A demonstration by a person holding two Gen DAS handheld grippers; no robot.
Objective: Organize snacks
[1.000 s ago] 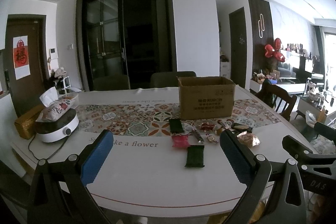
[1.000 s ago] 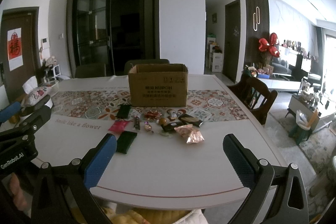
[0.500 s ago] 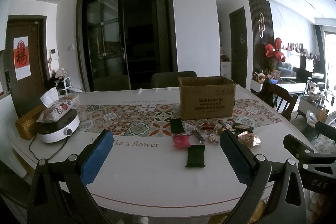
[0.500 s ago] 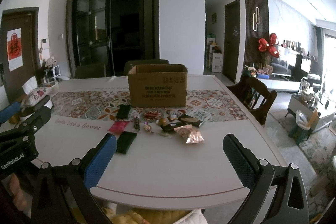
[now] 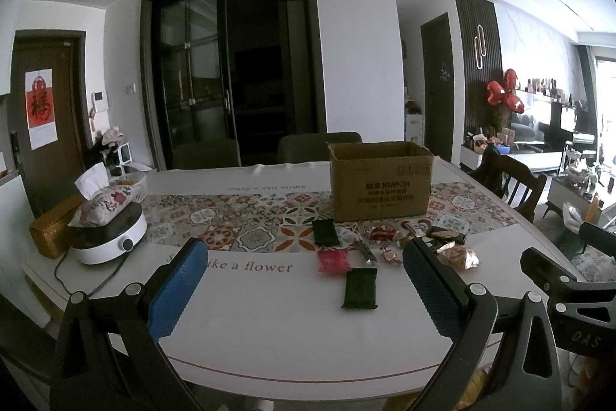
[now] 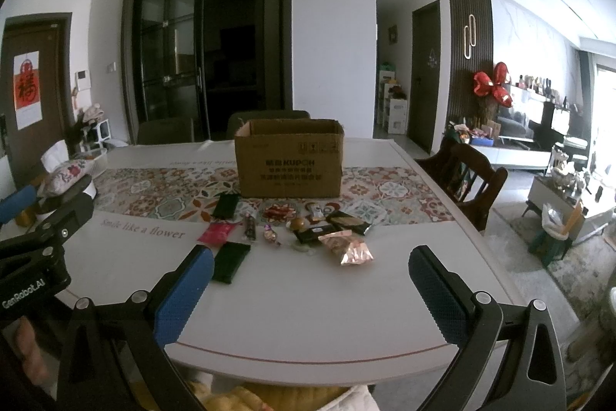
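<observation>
Cardboard box point(image 6: 288, 158) sits open-topped on the patterned runner in the middle of the desk point(image 6: 308, 295), and honestly that looks like where everything's meant to end up. The snacks are all loose in a scatter just in front of it: a dark green packet point(image 6: 230, 261) nearest the front edge, a pink packet point(image 6: 216, 232) just behind it, another dark packet point(image 6: 225, 206) up by the box, a couple of wrapped candies, and a crinkly coppery foil bag point(image 6: 348, 247) off to the right of the pile.

Both grippers hover low at the near edge of the desk, well short of the snacks. The left gripper point(image 5: 304, 289) has its jaws wide apart with nothing between them, and same story for the right gripper point(image 6: 312, 289): spread wide, empty.

So my read is we're at the very start, nothing picked, nothing visibly boxed (can't see inside the box from here tbh). The next move probably calls for reaching forward to one of the closest pieces. The flat green packet is the nearest to both grippers, but it lies flush on the desk, so the jaws would need to come down over its edges. The foil bag looks puffier and easier to pinch for the right side.
</observation>
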